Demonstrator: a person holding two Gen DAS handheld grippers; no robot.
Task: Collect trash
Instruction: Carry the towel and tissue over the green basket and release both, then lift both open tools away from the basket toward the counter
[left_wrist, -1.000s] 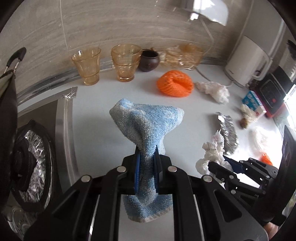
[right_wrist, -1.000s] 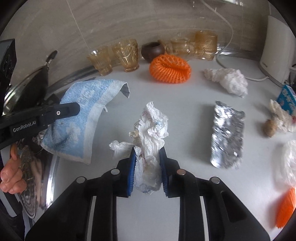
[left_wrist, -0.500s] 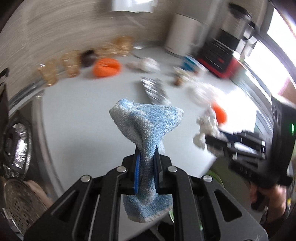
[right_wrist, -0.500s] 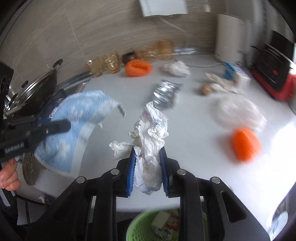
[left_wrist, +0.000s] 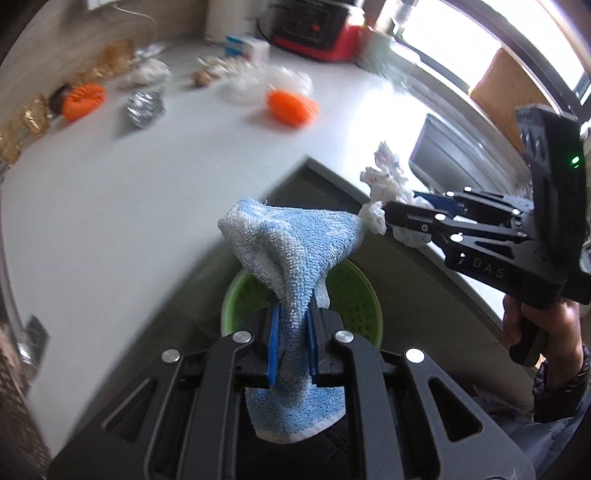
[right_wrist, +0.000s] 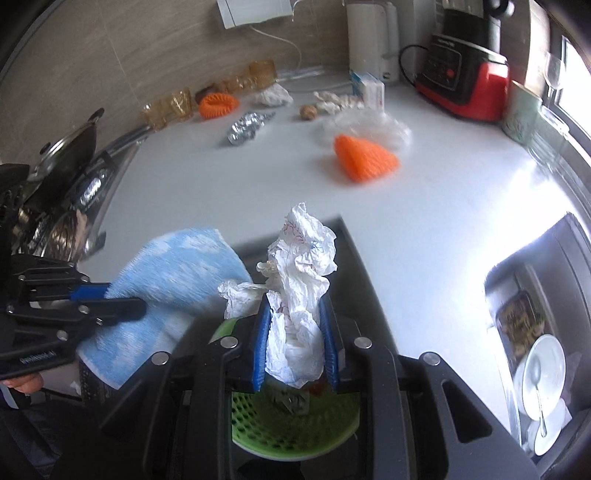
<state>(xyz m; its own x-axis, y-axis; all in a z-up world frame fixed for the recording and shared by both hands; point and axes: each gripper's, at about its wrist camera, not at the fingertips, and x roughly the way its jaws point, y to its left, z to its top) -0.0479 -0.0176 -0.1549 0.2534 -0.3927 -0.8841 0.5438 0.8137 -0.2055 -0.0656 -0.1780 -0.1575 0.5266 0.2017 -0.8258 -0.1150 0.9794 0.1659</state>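
My right gripper (right_wrist: 294, 349) is shut on a crumpled white paper wad (right_wrist: 301, 288) and holds it above a green mesh bin (right_wrist: 295, 430) below the counter edge. The wad (left_wrist: 384, 184) and right gripper (left_wrist: 417, 210) also show in the left wrist view. My left gripper (left_wrist: 291, 343) is shut on a blue cloth (left_wrist: 291, 254), held above the green bin (left_wrist: 354, 295). The cloth (right_wrist: 177, 280) shows at the left in the right wrist view. Orange net pieces (right_wrist: 364, 158) (right_wrist: 218, 104), crumpled foil (right_wrist: 247, 125) and white tissue (right_wrist: 273, 96) lie on the white counter (right_wrist: 258, 177).
Amber glasses (right_wrist: 173, 107) stand along the back wall. A white kettle (right_wrist: 373, 40) and a red-and-black appliance (right_wrist: 465, 81) stand at the back right. A small carton (right_wrist: 369, 90) and a clear plastic bag (right_wrist: 369, 123) lie nearby. A stove with a pot lid (right_wrist: 70, 147) is at left.
Both grippers have pulled back off the counter and now hang over the green bin, each still holding its item. The counter items have receded.
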